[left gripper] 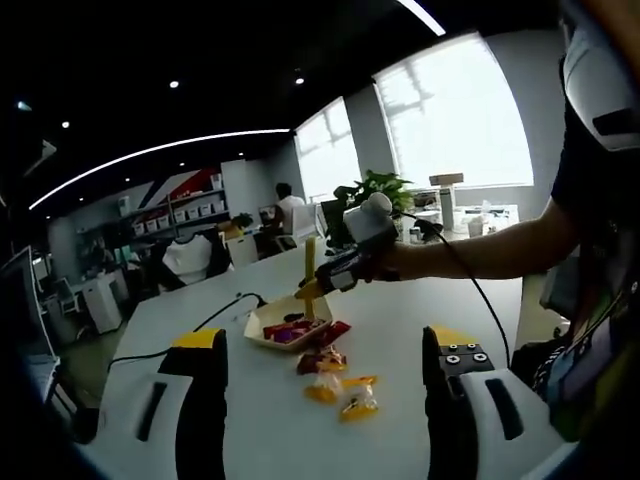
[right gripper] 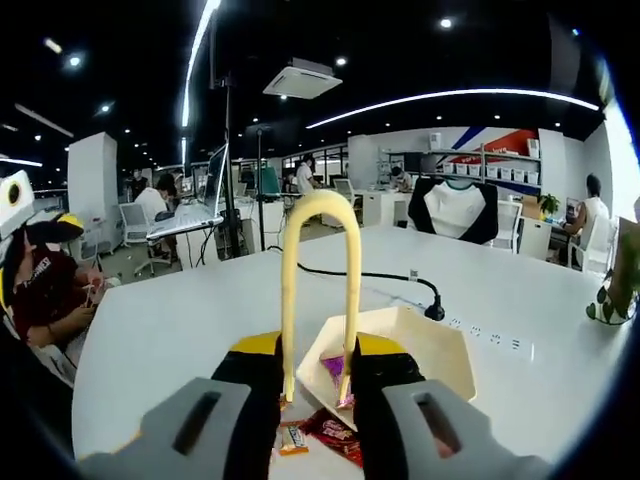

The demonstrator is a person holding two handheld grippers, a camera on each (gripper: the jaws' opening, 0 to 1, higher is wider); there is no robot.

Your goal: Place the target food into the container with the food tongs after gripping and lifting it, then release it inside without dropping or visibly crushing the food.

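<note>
Snack packets (left gripper: 338, 385): loose on table (left gripper: 400, 320) beside tray (right gripper: 440, 350). Tongs (right gripper: 318, 290) clamped in right gripper (right gripper: 318, 385), tips poised at tray edge; gripping judged next. Left gripper (left gripper: 325, 400) held apart, empty.

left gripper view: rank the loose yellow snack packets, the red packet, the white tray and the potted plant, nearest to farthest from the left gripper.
1. Yellow snack packets, on the table between the jaws of the left gripper.
2. Red packet, just beyond them.
3. White tray, farther up the table, slightly left.
4. Potted plant, far end by the window.
</note>
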